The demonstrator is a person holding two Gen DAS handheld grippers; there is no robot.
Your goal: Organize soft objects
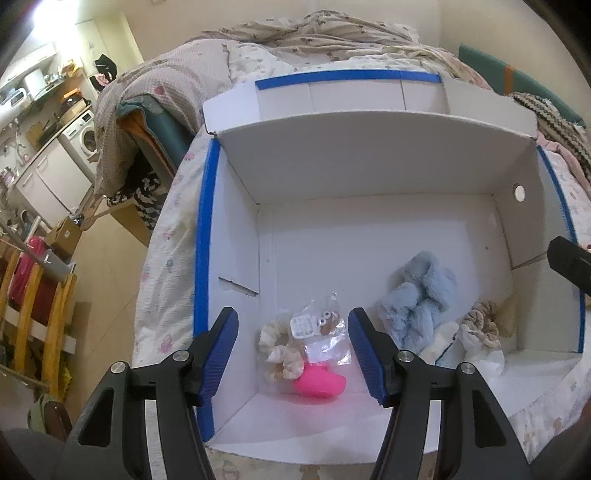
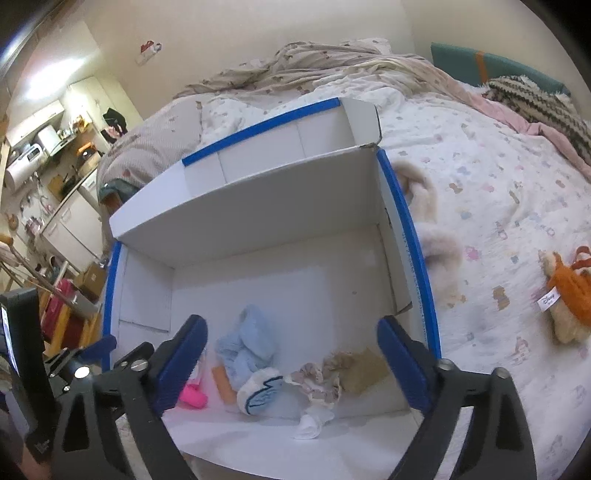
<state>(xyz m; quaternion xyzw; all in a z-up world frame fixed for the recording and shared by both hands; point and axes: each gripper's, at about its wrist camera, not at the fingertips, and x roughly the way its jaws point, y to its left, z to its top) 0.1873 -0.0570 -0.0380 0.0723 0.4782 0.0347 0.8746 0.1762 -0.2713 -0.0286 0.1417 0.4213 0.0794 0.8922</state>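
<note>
A white cardboard box with blue tape edges (image 1: 369,162) (image 2: 258,192) lies open on the bed. Inside it lie a fluffy light-blue plush (image 1: 421,299) (image 2: 247,343), a cream scrunchie (image 1: 277,350), a clear plastic bag with a small toy (image 1: 321,325), a pink item (image 1: 321,384) (image 2: 192,397), a beige scrunchie (image 1: 482,326) (image 2: 321,376) and white socks (image 1: 484,354) (image 2: 310,424). My left gripper (image 1: 293,354) is open and empty above the bag. My right gripper (image 2: 291,365) is open and empty above the box's near end. An orange plush toy (image 2: 565,295) and a cream fluffy item (image 2: 432,229) lie on the bed outside the box.
The bed has a printed white sheet (image 2: 498,177) with a rumpled duvet (image 1: 332,29) at the far end and a striped knit blanket (image 2: 535,99) far right. Left of the bed are a floor (image 1: 107,288), a washing machine (image 1: 86,140) and wooden rails (image 1: 33,314).
</note>
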